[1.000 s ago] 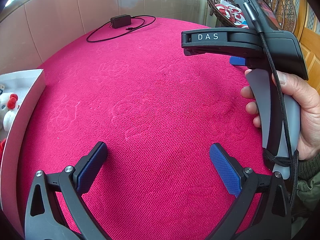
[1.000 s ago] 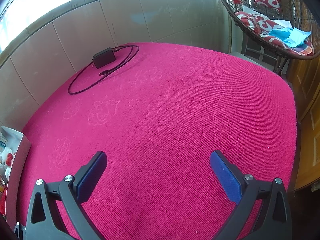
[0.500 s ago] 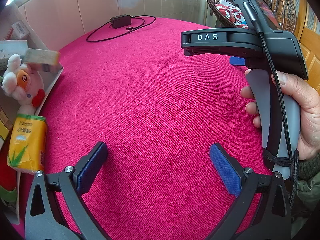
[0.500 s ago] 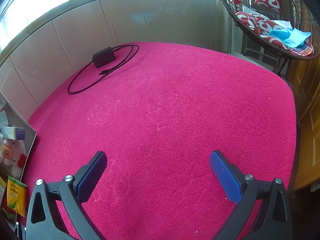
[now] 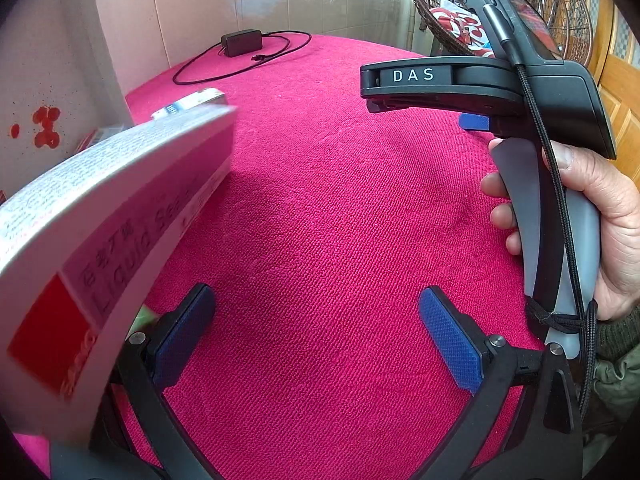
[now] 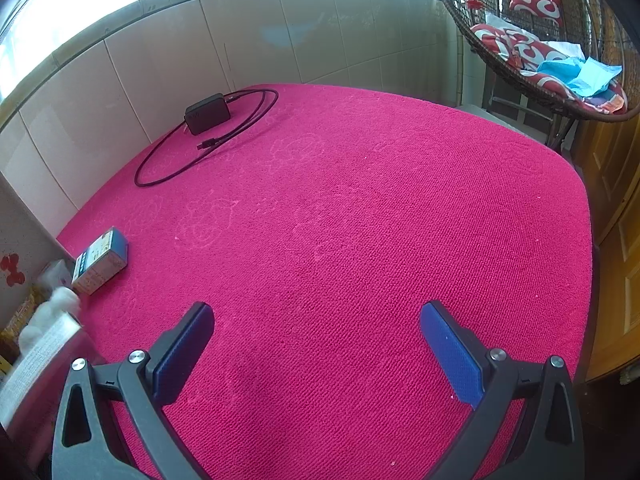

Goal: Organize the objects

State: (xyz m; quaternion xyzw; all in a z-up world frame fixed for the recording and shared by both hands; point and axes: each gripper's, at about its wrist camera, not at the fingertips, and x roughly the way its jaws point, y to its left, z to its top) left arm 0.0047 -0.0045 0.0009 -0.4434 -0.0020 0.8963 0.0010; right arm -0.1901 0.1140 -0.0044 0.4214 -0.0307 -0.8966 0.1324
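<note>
Right wrist: pink mat [image 6: 360, 220] bare between wide-spread right claw [image 6: 316, 344] fingers.

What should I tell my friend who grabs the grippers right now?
Left gripper: open, holding nothing, over the red cloth.
Right gripper: open, empty too; a hand holds it.
A small box lies on the cloth at the left. A big white box, blurred, sits right by the left gripper's left finger. More things, one fluffy white, are piled at the left edge. A black charger with its cable lies at the far side.
Done: nothing sorted that shows. Left: pick the things up and sort them.
</note>
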